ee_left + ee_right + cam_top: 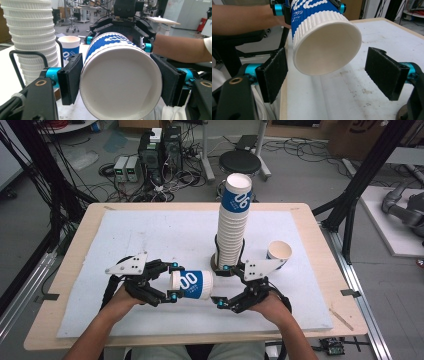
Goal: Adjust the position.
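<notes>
Looking down from the high view, the left gripper [172, 280] grasps a blue-and-white paper cup [192, 284] lying sideways between its fingers, clear of the white mat on the desk [70, 285]. The cup's open mouth points toward the right gripper [223, 285], whose fingers stand released and spread just off that mouth. Beyond the right gripper rises a tall stack of cups [232, 222], its foot partly hidden behind the gripper's grey plate; a single upright cup [279, 254] stands near it, its lower part also covered.

From the left gripper view, the pads [71, 78] press both sides of the cup at its base end, whose round bottom faces the camera and is cut off by the lower edge. Past the cup, the right gripper's body is half hidden.

From the right gripper view, the cup's mouth hangs between the released fingers [274, 72], touching neither; its far end is cut off by the top edge
</notes>
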The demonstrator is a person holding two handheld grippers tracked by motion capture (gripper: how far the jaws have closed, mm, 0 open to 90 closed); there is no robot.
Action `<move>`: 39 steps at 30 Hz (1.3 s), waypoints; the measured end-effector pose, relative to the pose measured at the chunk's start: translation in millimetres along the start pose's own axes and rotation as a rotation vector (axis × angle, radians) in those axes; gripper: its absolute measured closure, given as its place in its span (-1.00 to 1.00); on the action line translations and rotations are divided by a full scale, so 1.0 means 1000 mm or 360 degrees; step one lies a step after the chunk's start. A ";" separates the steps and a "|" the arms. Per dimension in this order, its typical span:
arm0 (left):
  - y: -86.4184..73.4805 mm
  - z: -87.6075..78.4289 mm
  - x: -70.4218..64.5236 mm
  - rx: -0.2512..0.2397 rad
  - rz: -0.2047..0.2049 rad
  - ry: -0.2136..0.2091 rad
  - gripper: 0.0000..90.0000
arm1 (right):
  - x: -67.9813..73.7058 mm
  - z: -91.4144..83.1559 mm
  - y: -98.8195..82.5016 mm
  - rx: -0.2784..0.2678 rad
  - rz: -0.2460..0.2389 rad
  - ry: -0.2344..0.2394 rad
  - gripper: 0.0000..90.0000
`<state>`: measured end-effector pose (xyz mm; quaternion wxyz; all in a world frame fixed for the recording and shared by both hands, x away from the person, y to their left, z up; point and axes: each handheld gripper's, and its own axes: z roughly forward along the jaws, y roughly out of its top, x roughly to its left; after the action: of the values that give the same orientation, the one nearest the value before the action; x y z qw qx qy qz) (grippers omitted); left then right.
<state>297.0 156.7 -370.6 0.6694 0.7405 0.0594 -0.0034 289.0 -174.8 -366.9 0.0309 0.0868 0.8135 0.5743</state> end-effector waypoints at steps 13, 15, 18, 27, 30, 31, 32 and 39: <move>0.000 0.004 -0.001 -0.0026 0.0010 -0.0051 -0.34 | 0.001 0.005 -0.001 -0.0006 0.0013 0.0048 -0.58; 0.000 0.006 -0.002 -0.0027 0.0013 -0.0064 -0.34 | 0.001 0.006 -0.001 -0.0003 0.0015 0.0058 -0.58; 0.000 0.009 -0.003 -0.0021 0.0018 -0.0088 -0.34 | 0.002 0.010 -0.001 0.0002 0.0018 0.0079 -0.60; 0.000 0.012 -0.003 -0.0002 0.0028 -0.0086 -0.33 | -0.004 0.010 -0.009 -0.0079 0.0029 0.0144 -0.50; -0.001 0.013 -0.003 0.0013 0.0038 -0.0076 -0.33 | -0.005 0.009 -0.010 -0.0090 0.0032 0.0152 -0.46; -0.001 0.014 -0.003 0.0017 0.0044 -0.0072 -0.33 | -0.005 0.009 -0.010 -0.0097 0.0022 0.0148 -0.44; -0.001 0.014 -0.004 0.0022 0.0047 -0.0068 -0.32 | -0.005 0.008 -0.010 -0.0100 0.0026 0.0147 -0.42; -0.002 0.016 -0.005 0.0094 0.0052 -0.0031 -0.32 | -0.005 0.005 -0.009 -0.0058 0.0023 0.0123 -0.36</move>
<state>293.4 140.7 -374.0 0.6478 0.7607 0.0406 -0.0015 293.9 -174.0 -377.4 -0.0032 0.0699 0.8027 0.5922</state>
